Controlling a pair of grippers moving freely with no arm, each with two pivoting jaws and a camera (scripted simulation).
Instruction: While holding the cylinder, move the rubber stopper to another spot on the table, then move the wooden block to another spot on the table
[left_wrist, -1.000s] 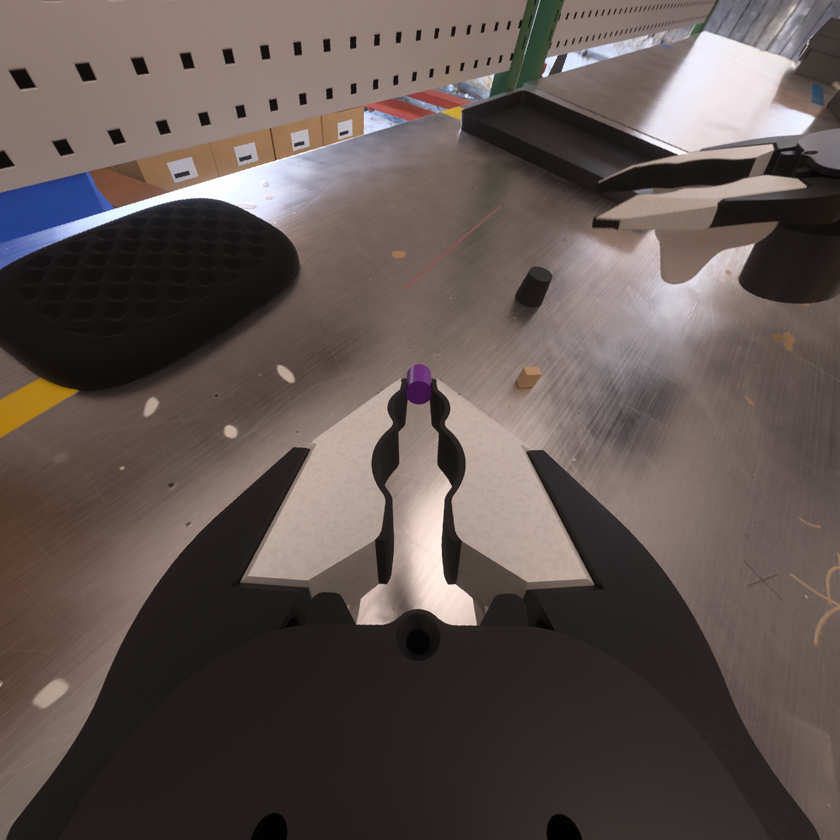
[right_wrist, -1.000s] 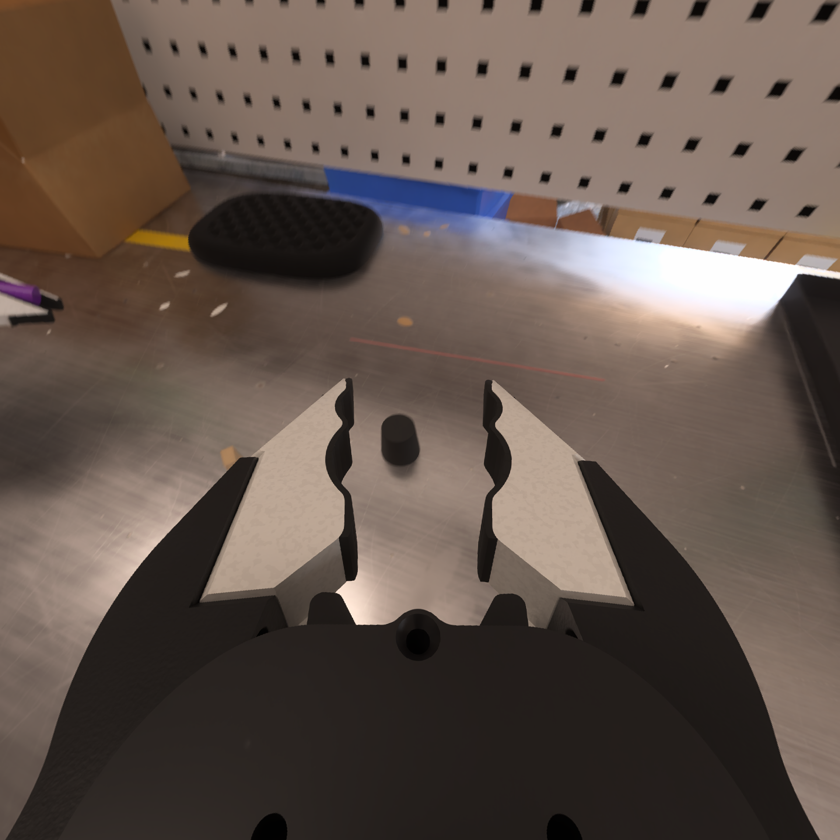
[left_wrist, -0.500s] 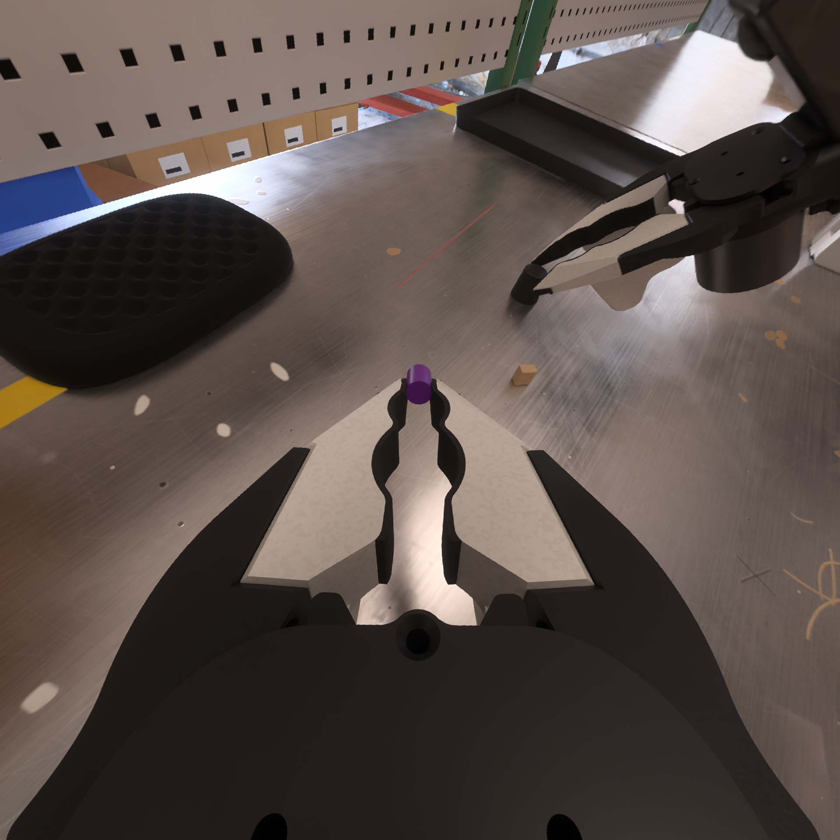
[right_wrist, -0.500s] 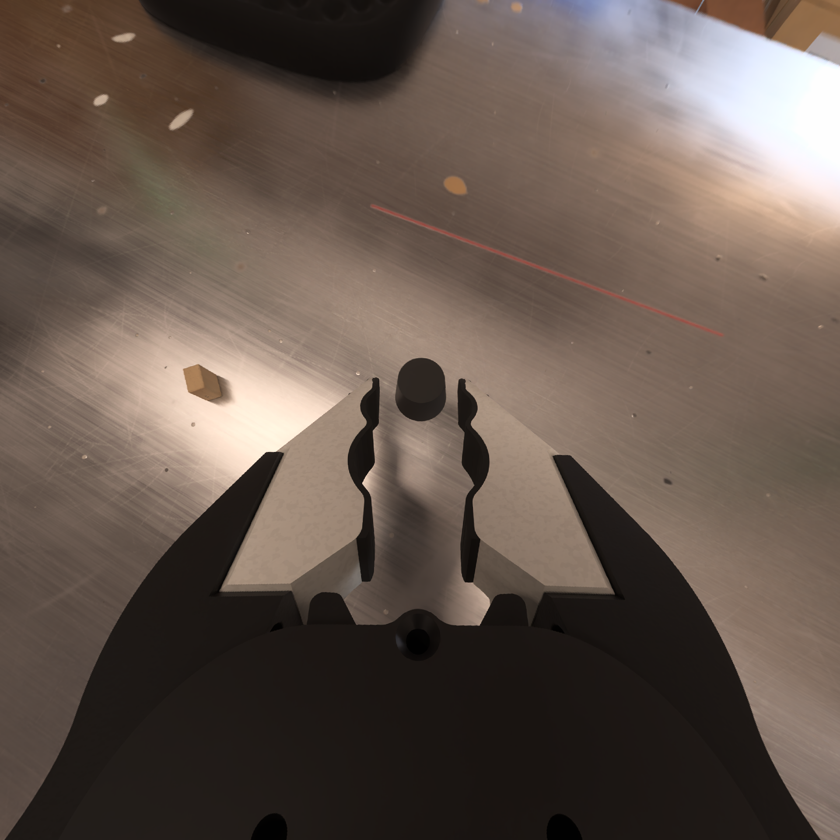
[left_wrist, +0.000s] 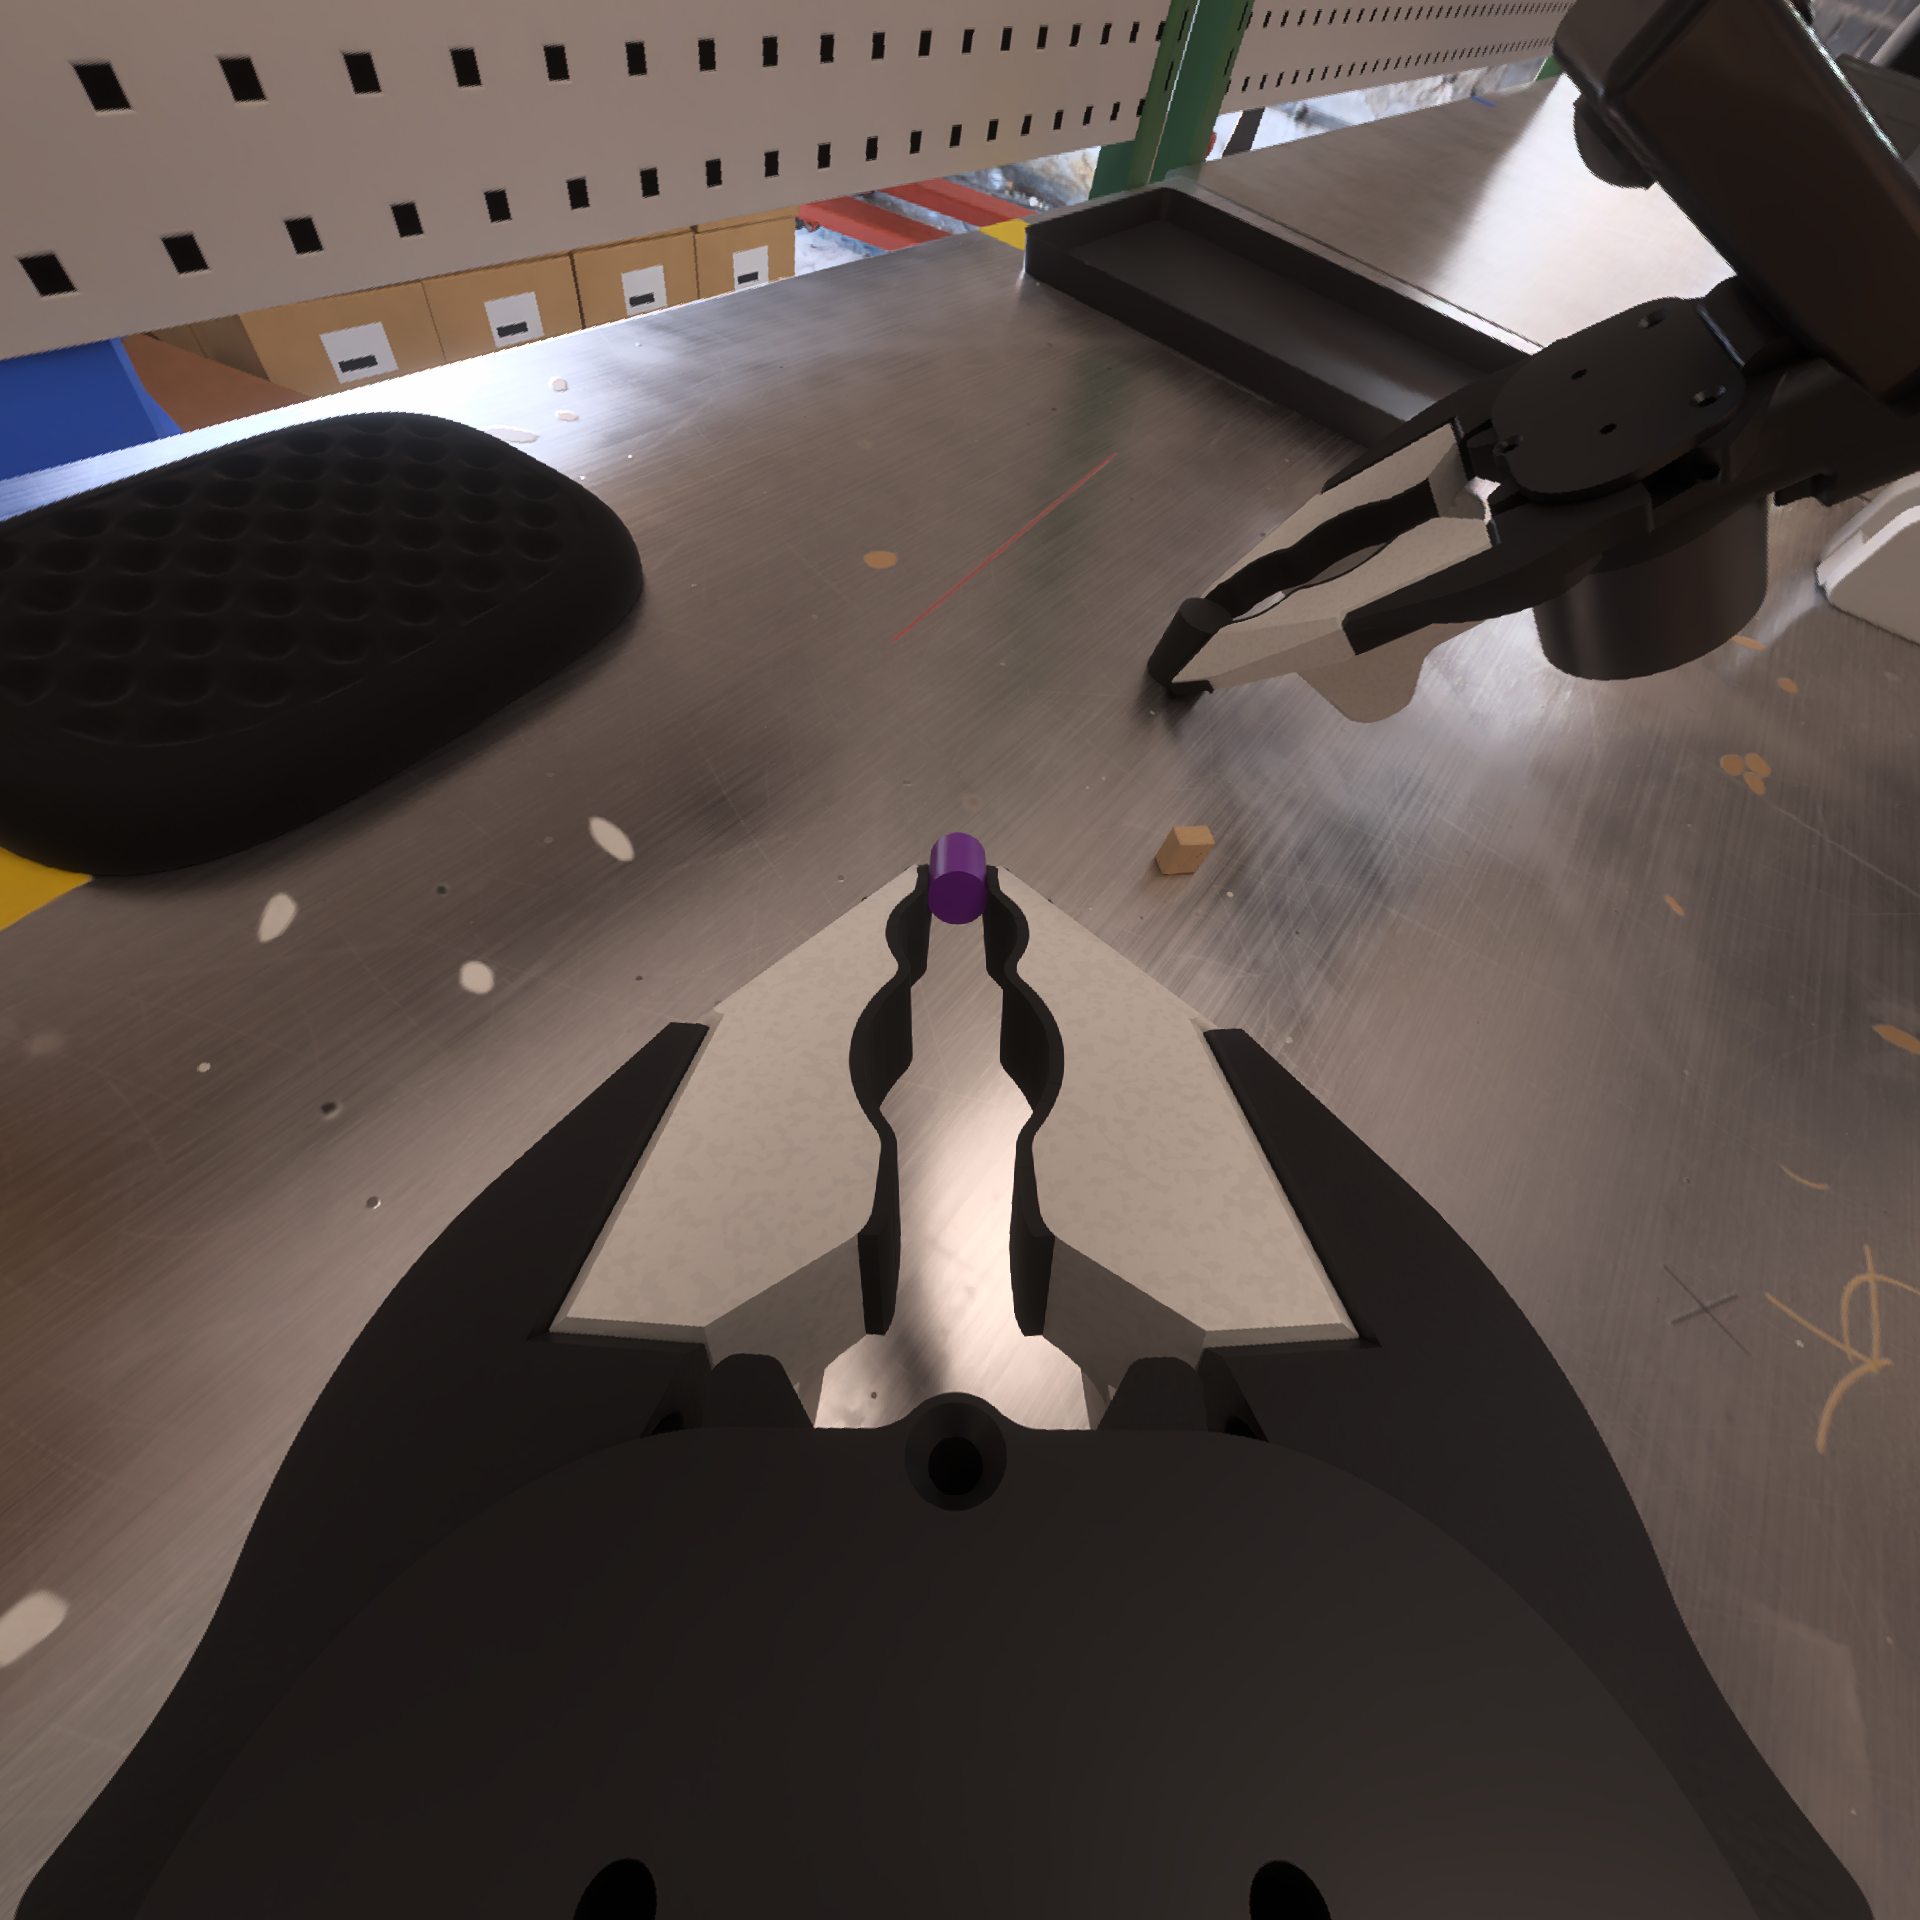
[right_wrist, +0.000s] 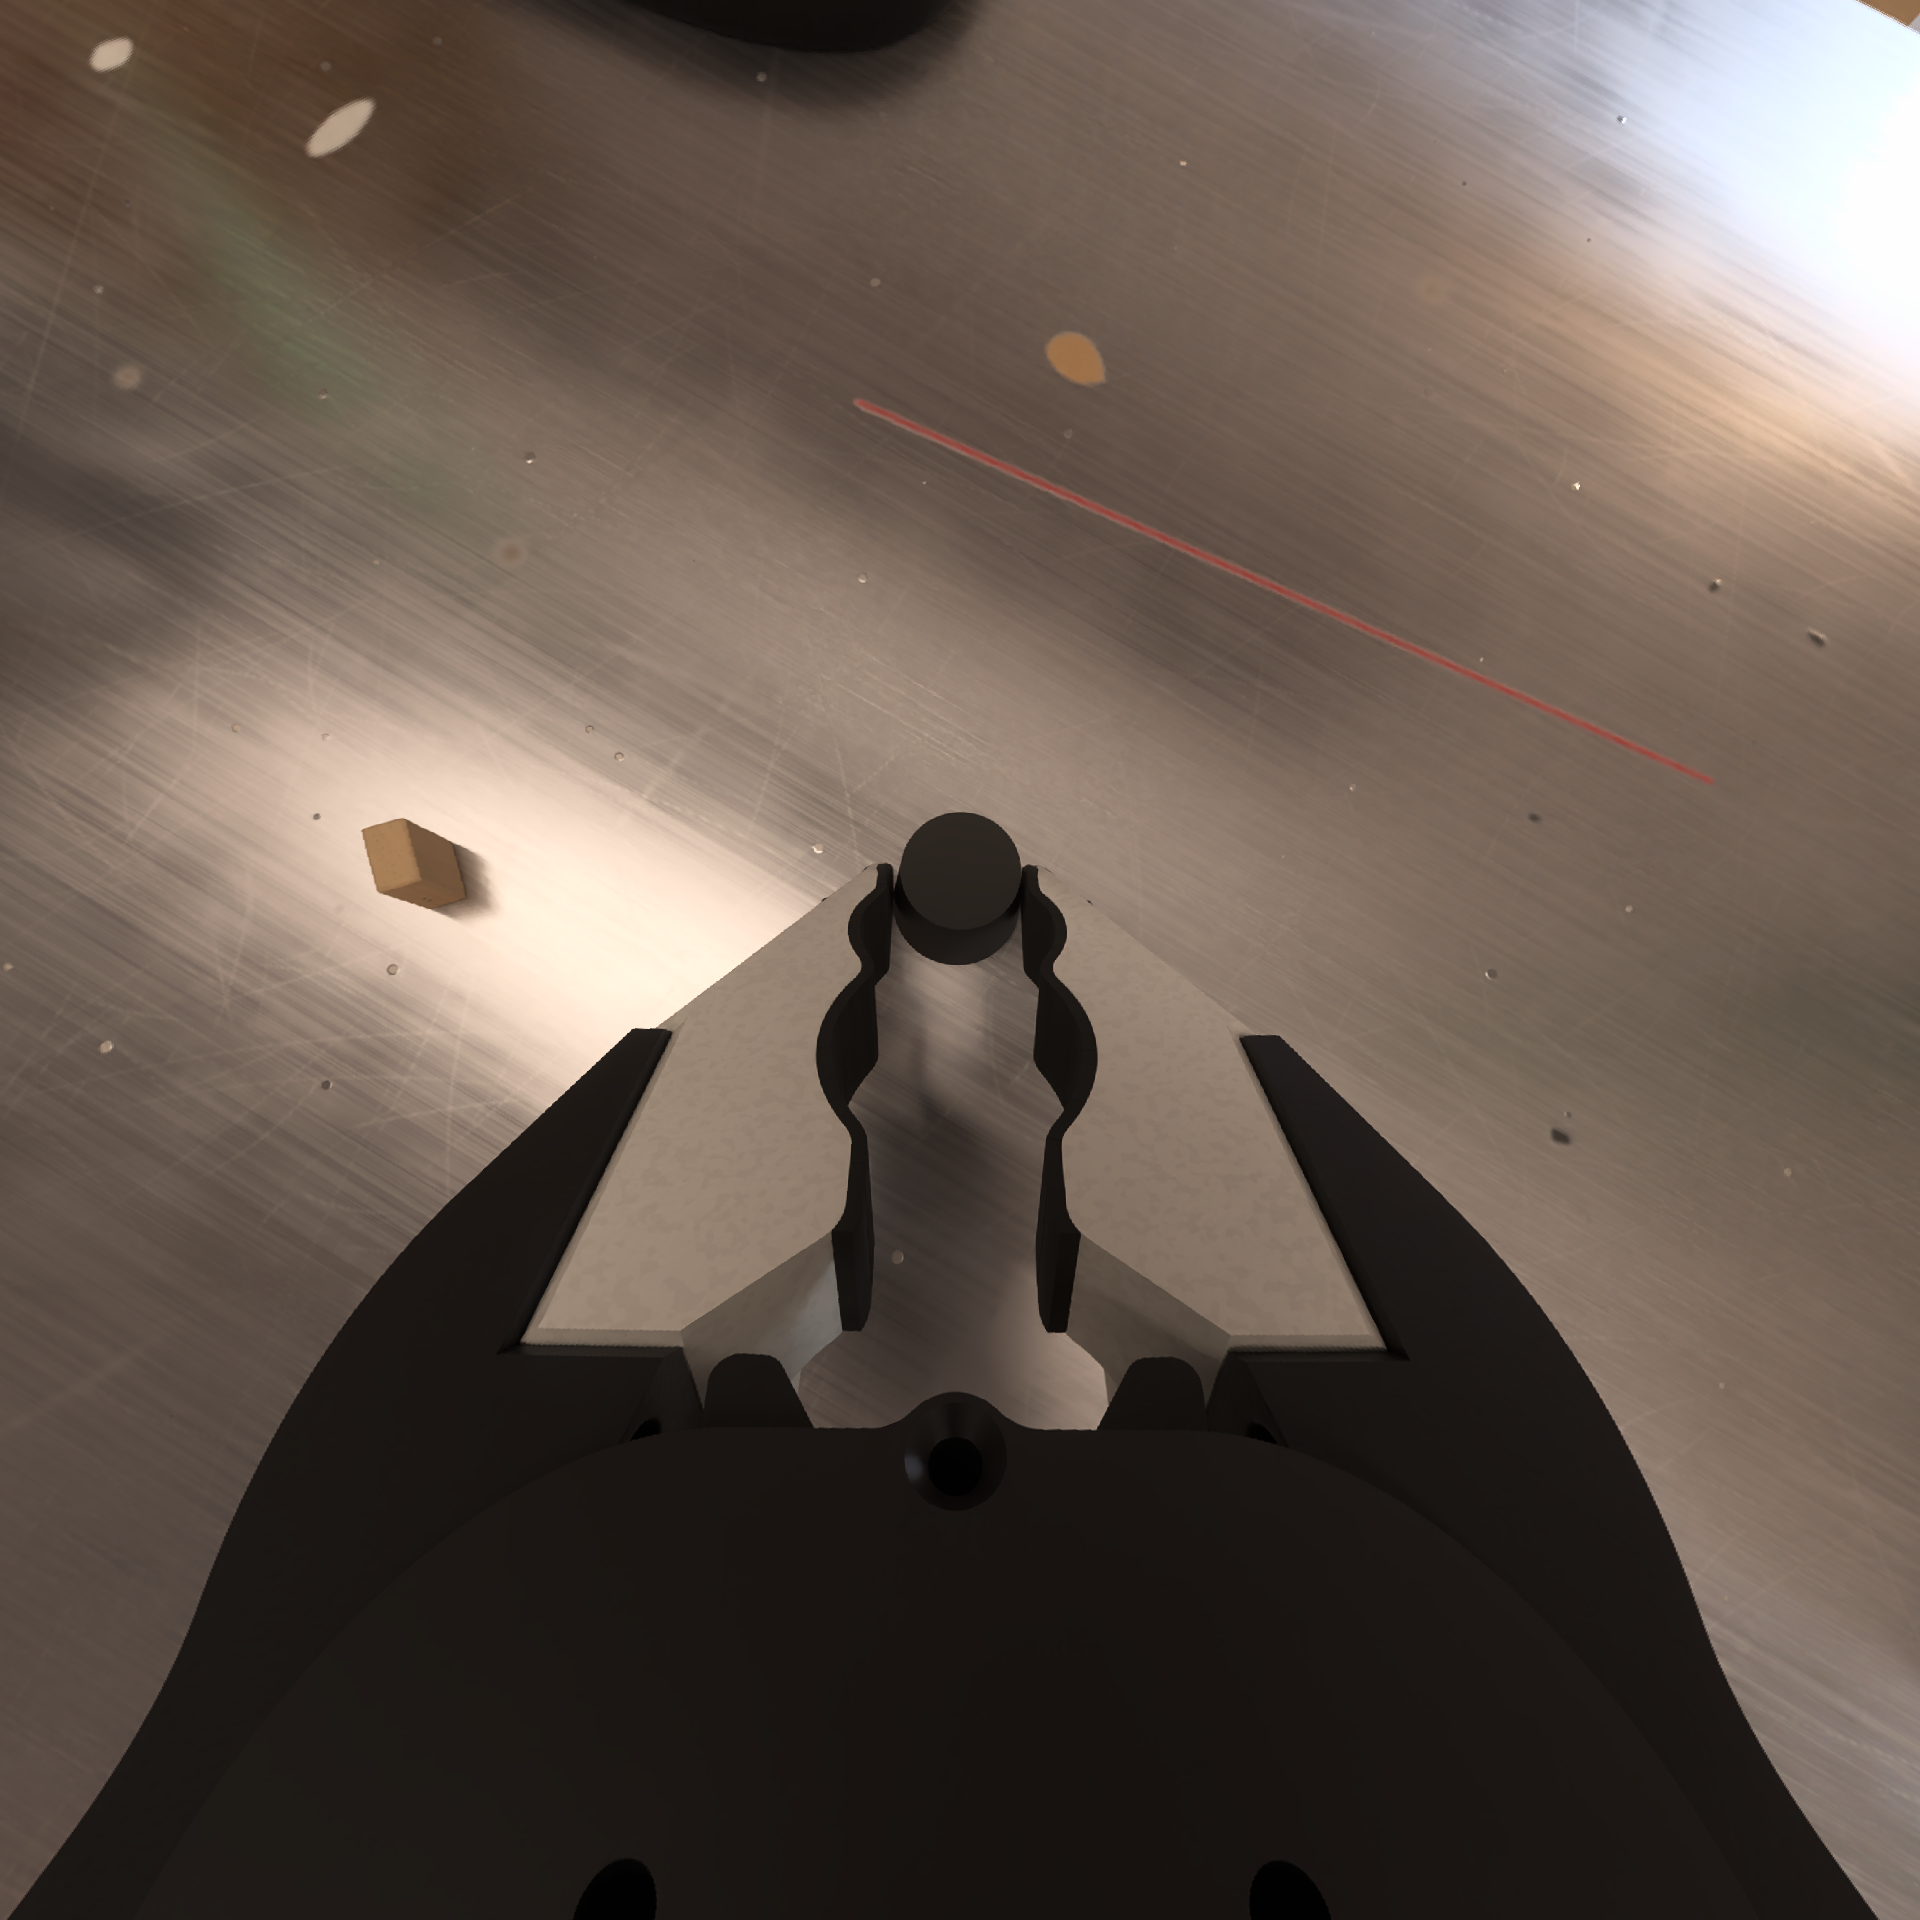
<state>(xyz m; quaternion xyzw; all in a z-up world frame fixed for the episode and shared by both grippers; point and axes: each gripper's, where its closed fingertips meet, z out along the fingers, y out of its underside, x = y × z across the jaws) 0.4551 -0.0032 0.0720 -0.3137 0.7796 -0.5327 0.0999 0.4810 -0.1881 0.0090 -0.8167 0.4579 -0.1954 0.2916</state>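
Note:
My left gripper (left_wrist: 956, 894) is shut on a small purple cylinder (left_wrist: 956, 878), held at its fingertips above the metal table (left_wrist: 727, 727). My right gripper (right_wrist: 958, 904) is shut on the black rubber stopper (right_wrist: 958, 883), held at its fingertips close over the table. It also shows in the left wrist view (left_wrist: 1195, 649) at the upper right, tips down, with the stopper (left_wrist: 1179, 639) between them. The small wooden block (right_wrist: 410, 864) lies on the table left of my right gripper. In the left wrist view the block (left_wrist: 1184, 849) lies just right of the cylinder.
A black dimpled mat (left_wrist: 270, 623) lies at the far left. A shallow black tray (left_wrist: 1247, 301) sits at the back right. A perforated panel (left_wrist: 520, 135) runs along the back. A thin red line (right_wrist: 1278, 592) marks the table beyond the stopper.
My right gripper tilted down over the stopper, moved in around it and closed on it. My left gripper has held the cylinder still.

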